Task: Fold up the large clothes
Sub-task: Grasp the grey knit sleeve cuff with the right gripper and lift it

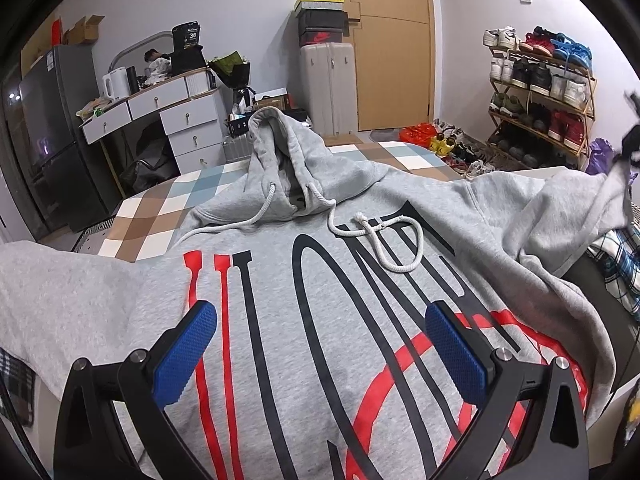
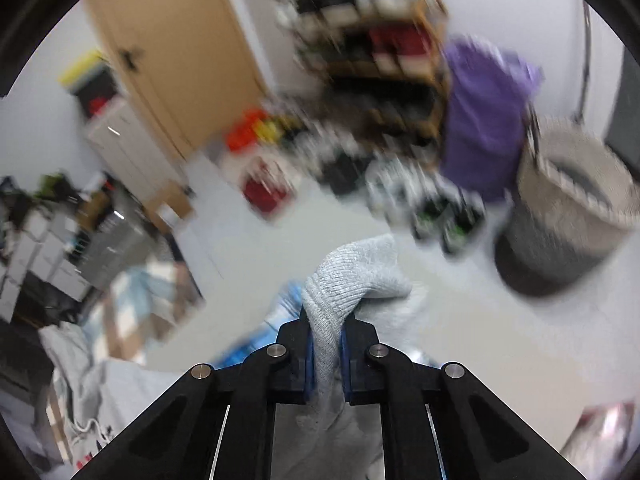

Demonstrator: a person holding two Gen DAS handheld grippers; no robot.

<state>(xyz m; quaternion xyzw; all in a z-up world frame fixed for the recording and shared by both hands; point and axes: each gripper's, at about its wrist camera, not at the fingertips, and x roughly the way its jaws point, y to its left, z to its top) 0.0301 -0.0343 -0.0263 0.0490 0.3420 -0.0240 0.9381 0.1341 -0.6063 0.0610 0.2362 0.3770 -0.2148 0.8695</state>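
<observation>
Looking past our tongs, we see the bed (image 1: 160,208) with its checked cover, and the big grey hoodie (image 1: 320,280) lies flat on it, front side up. It is spread out like that, we think, so it can be folded neatly. Its hood (image 1: 276,148) stands up at the far end, well ahead of our left tongs (image 1: 320,344). The white cords (image 1: 384,240) lie loose on the chest, between the hood and those tongs.

Our left tongs hang just above the big letters, spread wide, holding nothing. They seem to wait there, ready to press the cloth down.

Our right tongs (image 2: 328,356) are squeezed tight on the ribbed sleeve cuff (image 2: 352,276). The cuff pokes out in front of them and more sleeve hangs below. We think the cuff is pinched so the sleeve can be carried across the chest.
</observation>
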